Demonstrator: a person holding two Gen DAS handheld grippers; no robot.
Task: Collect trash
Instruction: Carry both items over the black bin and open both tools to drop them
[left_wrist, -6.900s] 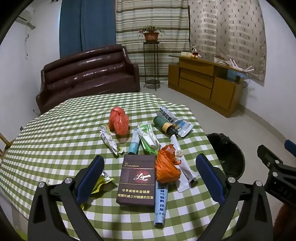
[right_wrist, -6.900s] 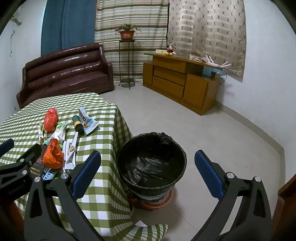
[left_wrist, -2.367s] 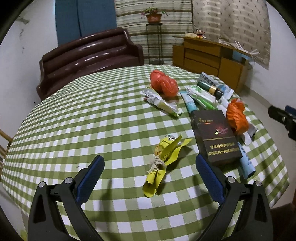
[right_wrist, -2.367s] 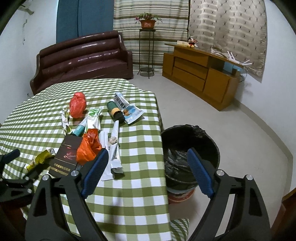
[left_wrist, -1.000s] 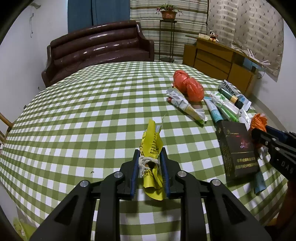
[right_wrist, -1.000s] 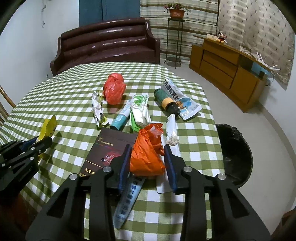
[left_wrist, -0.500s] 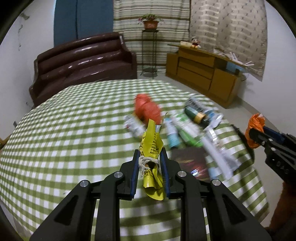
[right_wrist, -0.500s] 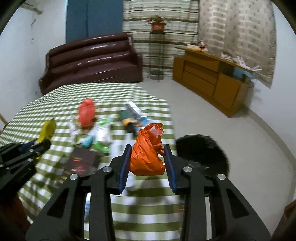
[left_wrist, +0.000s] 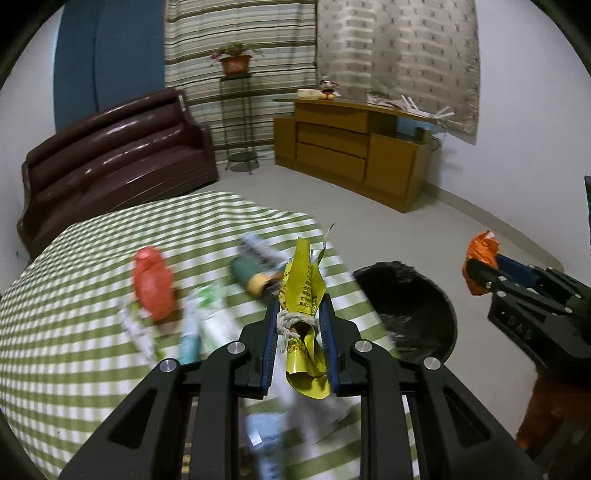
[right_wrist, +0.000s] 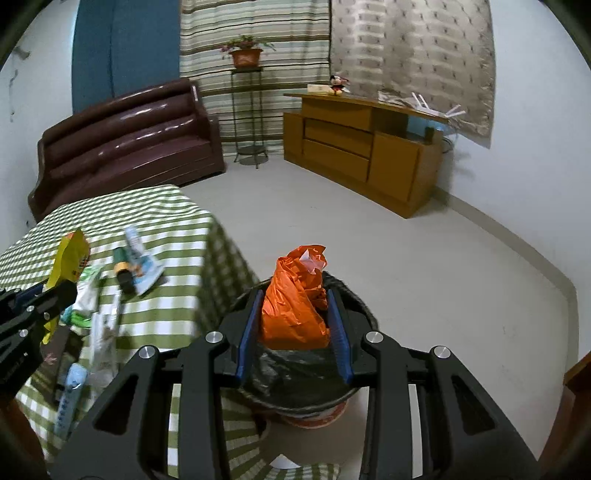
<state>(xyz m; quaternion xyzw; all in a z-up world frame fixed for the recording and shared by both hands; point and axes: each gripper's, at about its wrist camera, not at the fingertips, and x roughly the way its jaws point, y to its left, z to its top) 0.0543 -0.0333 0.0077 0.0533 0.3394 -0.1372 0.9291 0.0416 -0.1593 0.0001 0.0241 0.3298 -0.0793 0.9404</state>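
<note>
Trash held in both grippers beside the bin

Left gripper (left_wrist: 298, 334) pinches a yellow wrapper (left_wrist: 303, 291) between its blue pads. The wrapper is a long crinkled foil strip with a knot of pale string around its middle; its long axis runs upright along the fingers, one end sticking up past the tips and the other hanging below, above the table edge.

The right gripper (right_wrist: 293, 326) is closed on an orange plastic bag (right_wrist: 295, 308), a soft, crumpled bundle that stands upright with its gathered neck on top. From the right wrist view it hangs directly in front of the round black bin (right_wrist: 306, 373), which is lined with a glossy black bag and stands on the floor just beside the table (right_wrist: 177, 221).

The table wears a green and white checked cloth. On it lie one red plastic bundle (left_wrist: 152, 284), one dark green bottle (right_wrist: 122, 271) with a yellow band lying on its side, one printed packet (right_wrist: 142, 264) touching the bottle, and several tubes and wrappers too blurred to count.

Behind stand one brown leather sofa (right_wrist: 129, 136), one wooden cabinet (right_wrist: 365, 151) and one potted plant (right_wrist: 245, 55) on a thin metal stand.
</note>
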